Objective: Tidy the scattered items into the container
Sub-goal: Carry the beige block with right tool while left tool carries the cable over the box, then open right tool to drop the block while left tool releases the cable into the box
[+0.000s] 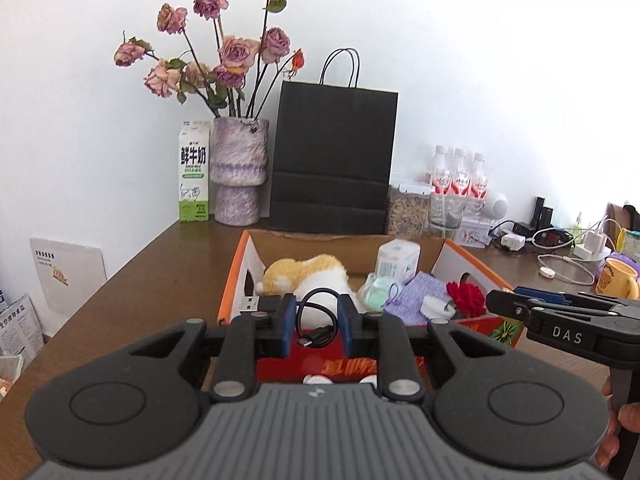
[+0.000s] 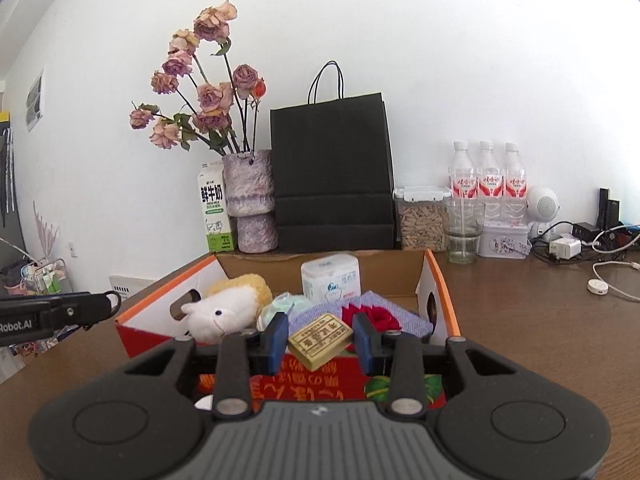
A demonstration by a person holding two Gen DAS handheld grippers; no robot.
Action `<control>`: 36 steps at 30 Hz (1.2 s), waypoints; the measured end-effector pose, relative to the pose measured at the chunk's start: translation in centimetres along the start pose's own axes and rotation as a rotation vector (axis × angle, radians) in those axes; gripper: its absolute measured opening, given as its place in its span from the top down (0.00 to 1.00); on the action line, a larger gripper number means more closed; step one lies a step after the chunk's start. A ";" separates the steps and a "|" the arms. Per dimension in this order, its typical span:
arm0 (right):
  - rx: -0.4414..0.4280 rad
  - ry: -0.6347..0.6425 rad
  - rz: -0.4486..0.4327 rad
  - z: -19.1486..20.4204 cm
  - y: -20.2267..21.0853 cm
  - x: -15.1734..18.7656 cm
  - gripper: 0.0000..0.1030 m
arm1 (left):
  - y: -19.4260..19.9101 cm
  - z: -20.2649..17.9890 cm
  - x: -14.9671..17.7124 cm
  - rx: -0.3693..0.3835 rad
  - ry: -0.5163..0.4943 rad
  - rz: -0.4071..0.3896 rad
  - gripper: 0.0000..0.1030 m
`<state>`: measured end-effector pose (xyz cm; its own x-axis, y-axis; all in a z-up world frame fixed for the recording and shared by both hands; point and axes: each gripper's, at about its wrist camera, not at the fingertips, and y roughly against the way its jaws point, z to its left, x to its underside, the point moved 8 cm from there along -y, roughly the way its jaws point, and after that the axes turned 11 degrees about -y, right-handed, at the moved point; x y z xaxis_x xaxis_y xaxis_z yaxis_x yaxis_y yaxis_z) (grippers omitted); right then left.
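An open cardboard box with orange rims and a red front stands on the brown table; it also shows in the right wrist view. Inside lie a plush toy, a tissue pack, a purple cloth and a red flower. My left gripper is shut on a black USB cable over the box's front edge. My right gripper is shut on a tan rectangular block over the box's front edge.
Behind the box stand a black paper bag, a vase of dried roses, a milk carton, water bottles, a glass and jars. Chargers and cables lie at right. A yellow mug stands at the far right.
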<state>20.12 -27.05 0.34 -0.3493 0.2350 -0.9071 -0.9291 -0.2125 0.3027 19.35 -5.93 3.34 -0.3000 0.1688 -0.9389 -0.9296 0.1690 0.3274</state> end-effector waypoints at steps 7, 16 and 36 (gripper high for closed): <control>0.020 0.019 -0.031 -0.8 -3.6 -3.3 0.67 | -3.6 -2.1 -3.7 0.039 0.002 -0.075 0.78; 0.044 -0.038 0.025 -3.7 -9.7 -3.5 0.67 | -11.6 -4.0 -4.0 0.090 -0.002 -0.055 0.78; 0.057 -0.027 0.039 -3.4 -9.7 -1.7 0.11 | -12.9 -2.9 -2.0 0.006 -0.008 -0.021 0.30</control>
<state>30.17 -28.60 -2.01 -0.3880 0.2532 -0.8862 -0.9197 -0.1682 0.3546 31.34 -11.31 0.69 -0.2784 0.1727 -0.9448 -0.9344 0.1788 0.3081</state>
